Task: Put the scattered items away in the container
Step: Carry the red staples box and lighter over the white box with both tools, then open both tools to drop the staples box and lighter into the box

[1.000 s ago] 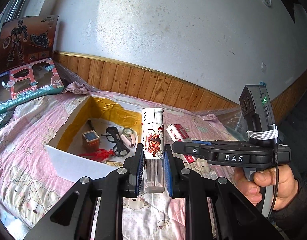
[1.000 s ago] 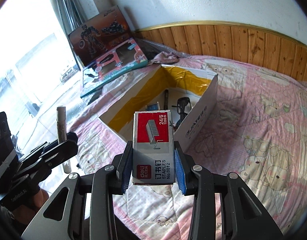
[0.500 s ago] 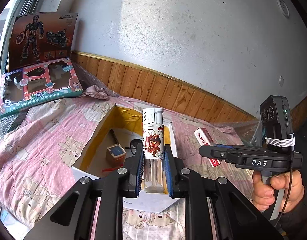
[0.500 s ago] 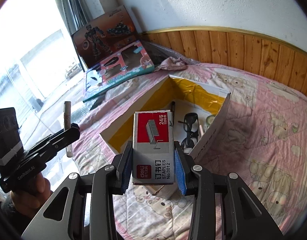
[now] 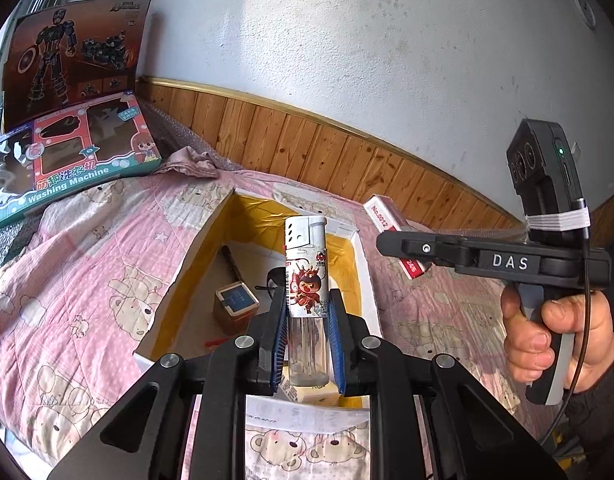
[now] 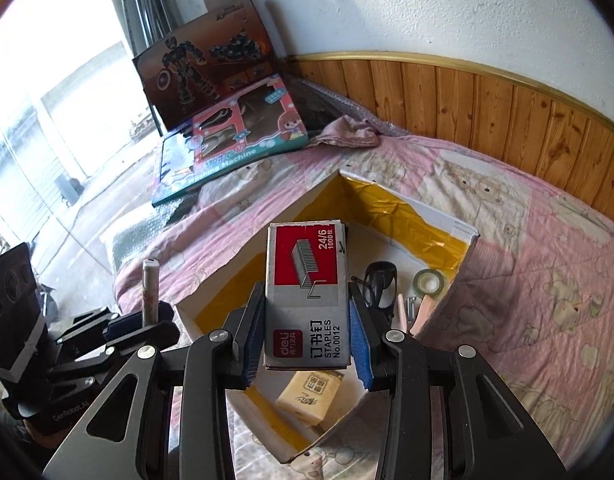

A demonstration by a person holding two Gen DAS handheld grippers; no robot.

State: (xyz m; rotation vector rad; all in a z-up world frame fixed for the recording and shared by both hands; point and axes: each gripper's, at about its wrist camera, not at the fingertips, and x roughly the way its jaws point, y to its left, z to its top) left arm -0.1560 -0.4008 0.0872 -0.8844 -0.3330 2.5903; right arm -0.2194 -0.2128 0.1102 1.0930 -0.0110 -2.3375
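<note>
The staple box (image 6: 307, 296) hides part of the glasses (image 6: 379, 284), apparently.

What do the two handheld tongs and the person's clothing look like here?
Both tongs, left and right, are matte black frames with silver screws and ribbed blue pads. The right one carries white "DAS" lettering, a black camera block with a green light, white banding and a thin black cable. The hand emerges from a dark sleeve.

A bedroom in a home.
A bed with a pink bear-print quilt (image 6: 527, 248) sits against wood-panelled wall (image 6: 487, 100), with toy boxes (image 6: 231, 148) propped by a bright window (image 6: 47, 100).
</note>
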